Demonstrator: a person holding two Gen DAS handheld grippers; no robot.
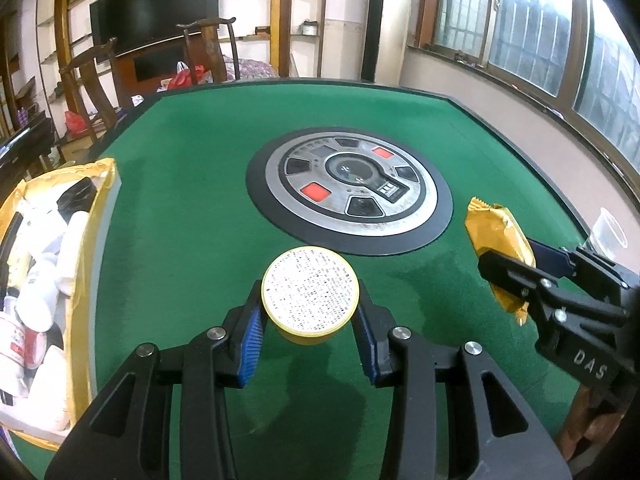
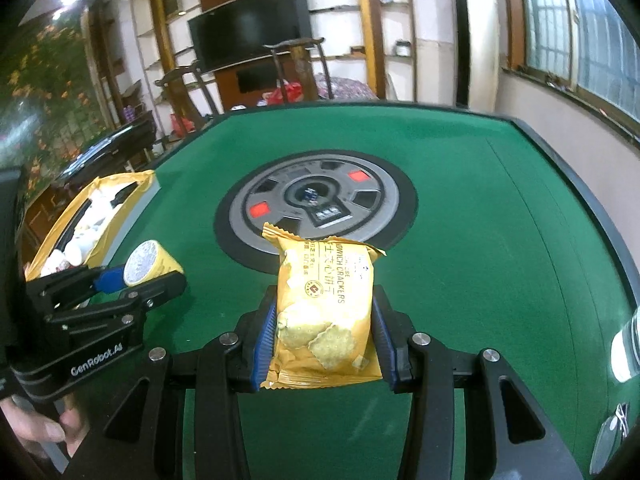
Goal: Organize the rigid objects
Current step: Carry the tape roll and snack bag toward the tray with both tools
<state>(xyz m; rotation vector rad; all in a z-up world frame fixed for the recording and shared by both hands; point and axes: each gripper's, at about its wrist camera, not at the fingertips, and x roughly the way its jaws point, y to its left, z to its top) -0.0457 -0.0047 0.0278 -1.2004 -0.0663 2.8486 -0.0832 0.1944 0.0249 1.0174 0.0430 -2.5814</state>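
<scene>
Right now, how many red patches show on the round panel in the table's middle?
2: one on the far side of the panel, one on its near left. None looks hidden.

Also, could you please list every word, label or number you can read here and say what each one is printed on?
"DAS": on the right hand-held gripper body.
"GenRobot.AI": on the left hand-held gripper body.
"WICH CRACKERS": on the yellow cracker packet; its other characters are too blurred.
Round yellow tin: label print too small to read.
</scene>
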